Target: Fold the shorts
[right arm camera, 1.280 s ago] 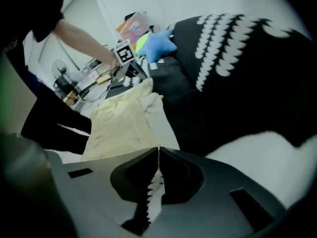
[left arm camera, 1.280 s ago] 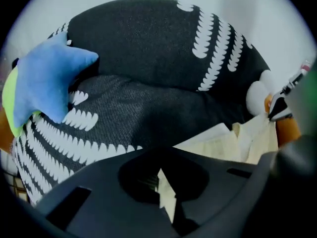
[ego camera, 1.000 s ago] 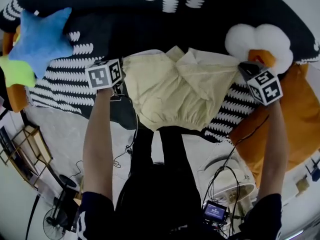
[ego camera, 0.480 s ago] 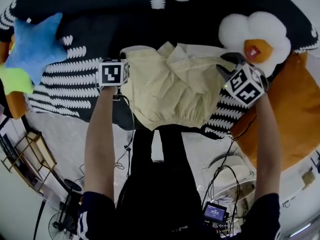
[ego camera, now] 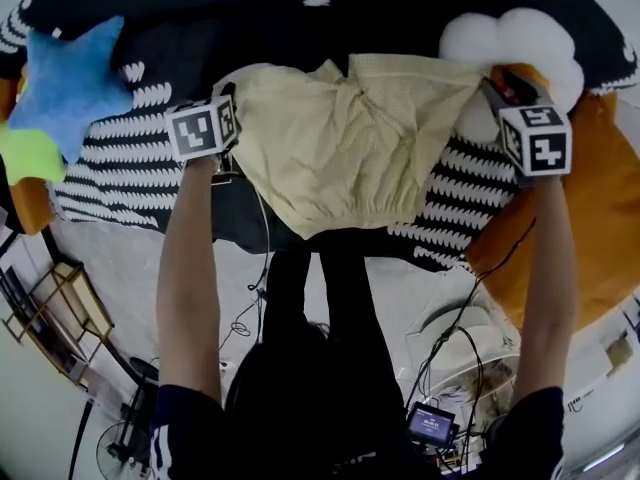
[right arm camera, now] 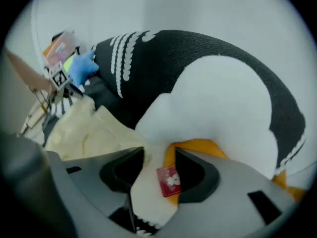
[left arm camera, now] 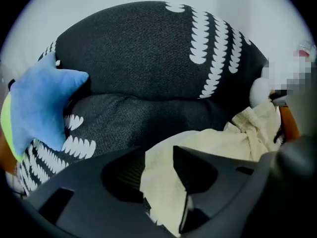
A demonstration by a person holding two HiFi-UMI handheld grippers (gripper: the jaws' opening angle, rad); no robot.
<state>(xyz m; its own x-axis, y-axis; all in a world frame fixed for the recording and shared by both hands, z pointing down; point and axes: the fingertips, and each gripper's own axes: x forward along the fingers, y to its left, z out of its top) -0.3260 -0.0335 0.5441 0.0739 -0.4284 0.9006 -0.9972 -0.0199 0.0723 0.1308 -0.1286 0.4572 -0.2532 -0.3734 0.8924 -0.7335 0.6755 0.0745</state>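
Note:
Pale yellow shorts lie spread on the black cushion with white marks, waistband towards me. My left gripper sits at the shorts' left edge. In the left gripper view it is open; its jaws have just been opening, and a loose fold of the shorts lies between them. My right gripper is off the shorts' far right corner, over a white and orange plush. There it is open, jaws just opened, with only the plush's red tag in the gap. The shorts lie to its left.
A blue star pillow and a green one lie at the left. An orange cushion is at the right. Cables, a small screen and a wire rack stand on the floor by my legs.
Both grippers have let go of the shorts. The right gripper swung in, then back out to the right over the plush. The shorts' far edge now lies wider and flatter.

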